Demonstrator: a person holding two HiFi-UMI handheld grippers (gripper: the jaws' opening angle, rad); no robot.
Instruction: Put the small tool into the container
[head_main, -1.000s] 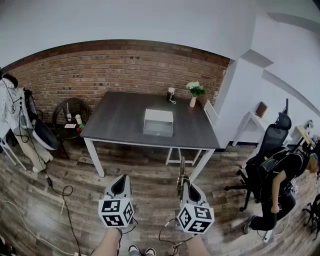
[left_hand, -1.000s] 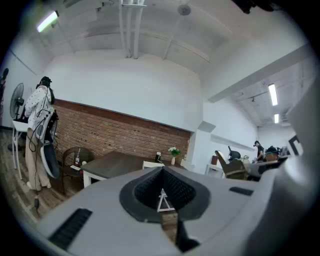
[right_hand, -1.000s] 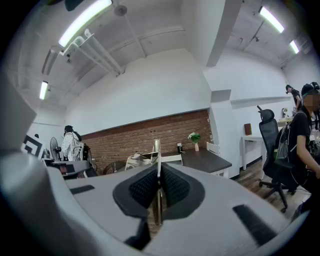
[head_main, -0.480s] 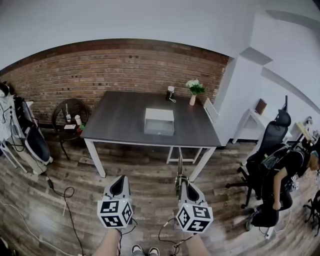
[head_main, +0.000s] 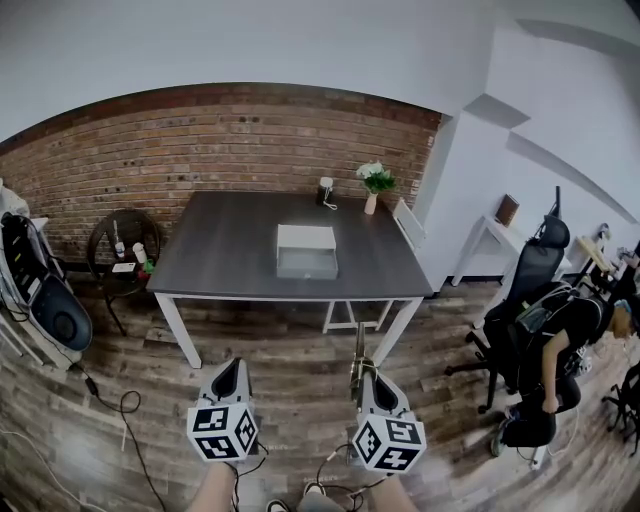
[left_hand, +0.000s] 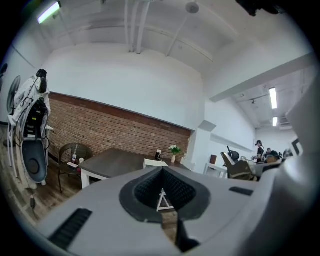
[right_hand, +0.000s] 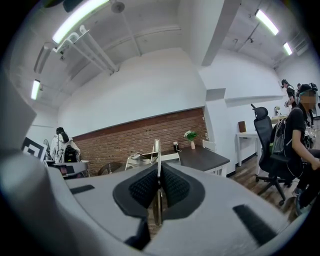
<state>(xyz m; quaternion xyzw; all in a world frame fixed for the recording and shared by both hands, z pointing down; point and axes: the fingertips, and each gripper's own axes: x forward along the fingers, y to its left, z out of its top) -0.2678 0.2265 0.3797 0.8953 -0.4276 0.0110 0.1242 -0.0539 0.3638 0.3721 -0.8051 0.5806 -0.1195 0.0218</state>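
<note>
Thin and metallic, the small tool (right_hand: 157, 150) is pinched between the jaws of the right gripper (head_main: 366, 374) and sticks out past their tips. It is held well short of the white container (head_main: 306, 250) on the dark table (head_main: 225, 255). The left gripper (head_main: 229, 370) is pressed together, empty.

Left gripper (head_main: 232, 366) and right gripper (head_main: 362, 374): 2 pale grey shells
Black ribbed pads (left_hand: 150, 187); black-and-white marker cube (head_main: 222, 432) at each 6 o'clock end; bare forearms (head_main: 215, 487).

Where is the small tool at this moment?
The small tool shows at the head view's lower centre-right, clamped in the right gripper, over the floor and short of the table.
</note>
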